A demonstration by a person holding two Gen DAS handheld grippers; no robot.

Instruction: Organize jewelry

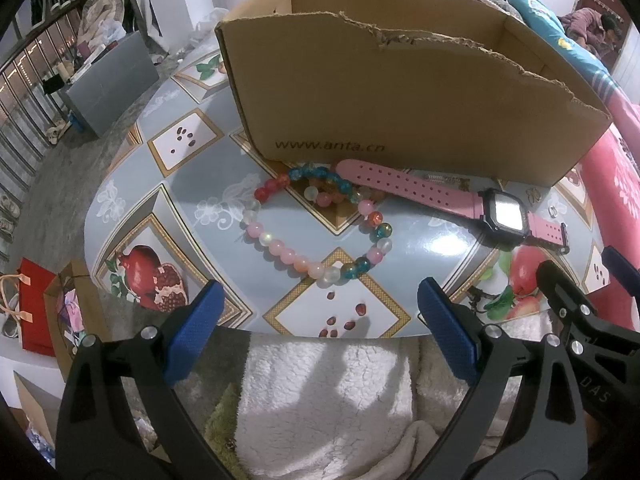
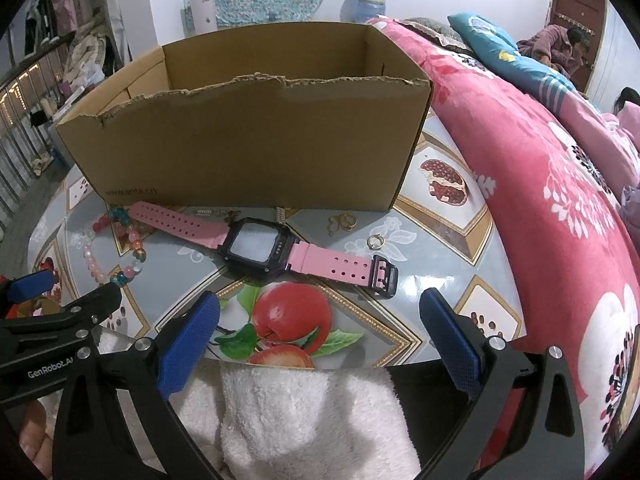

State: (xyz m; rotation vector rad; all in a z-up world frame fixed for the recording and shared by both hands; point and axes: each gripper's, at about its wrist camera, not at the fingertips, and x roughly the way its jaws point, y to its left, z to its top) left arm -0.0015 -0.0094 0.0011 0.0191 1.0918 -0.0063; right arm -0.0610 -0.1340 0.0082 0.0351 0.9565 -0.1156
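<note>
Ahead of my left fingers [image 1: 318, 332], spread wide and empty, lies the bead bracelet [image 1: 316, 220]; ahead of my right fingers [image 2: 320, 336], equally wide and empty, the pink watch [image 2: 260, 246]. Clamping round beads risks squirting them off the worktop [image 1: 208, 196], short of the cardboard box [image 1: 400, 92].

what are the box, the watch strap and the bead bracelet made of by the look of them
Box: corrugated cardboard, matte brown, with a torn, ragged top edge.
Watch strap: looks like soft rubber or silicone, matte pink, with moulded holes.
Bead bracelet: glossy translucent beads, glass or plastic; the pictures cannot tell which.
</note>
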